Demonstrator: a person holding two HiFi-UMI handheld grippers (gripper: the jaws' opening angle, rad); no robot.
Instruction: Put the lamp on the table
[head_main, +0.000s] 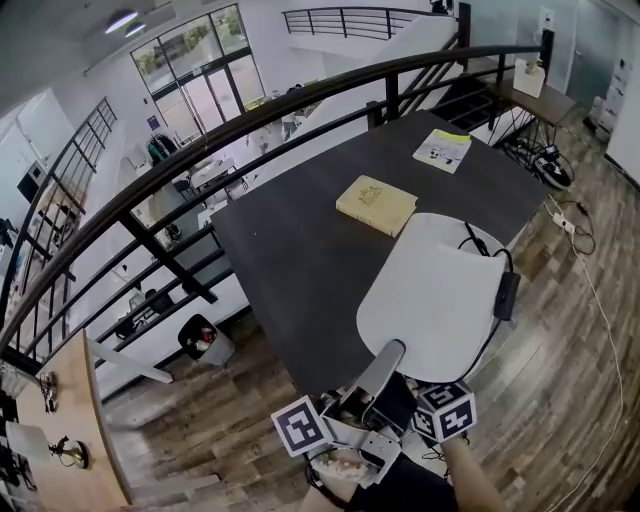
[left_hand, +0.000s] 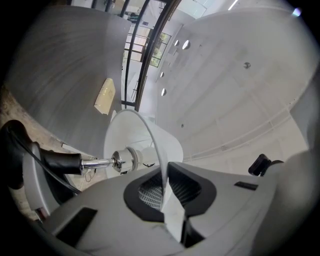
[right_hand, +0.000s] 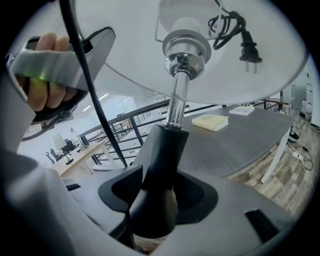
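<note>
The lamp has a wide white shade (head_main: 435, 300), a chrome stem (right_hand: 175, 105) and a black body (right_hand: 155, 200). It hangs tilted over the near edge of the dark table (head_main: 300, 250). My left gripper (left_hand: 167, 197) is shut on the thin rim of the shade (left_hand: 162, 165); in the head view its grey finger (head_main: 380, 368) reaches up to the shade's near rim. My right gripper (right_hand: 157, 195) is shut on the lamp's black body, mostly hidden under the shade in the head view. The lamp's cord and plug (right_hand: 245, 45) lie bundled on the shade.
A tan book (head_main: 376, 205) lies on the table's middle and a yellow-and-white leaflet (head_main: 442, 150) at its far end. A dark railing (head_main: 250, 120) runs along the table's far side. Cables and a power strip (head_main: 562, 220) lie on the wooden floor to the right.
</note>
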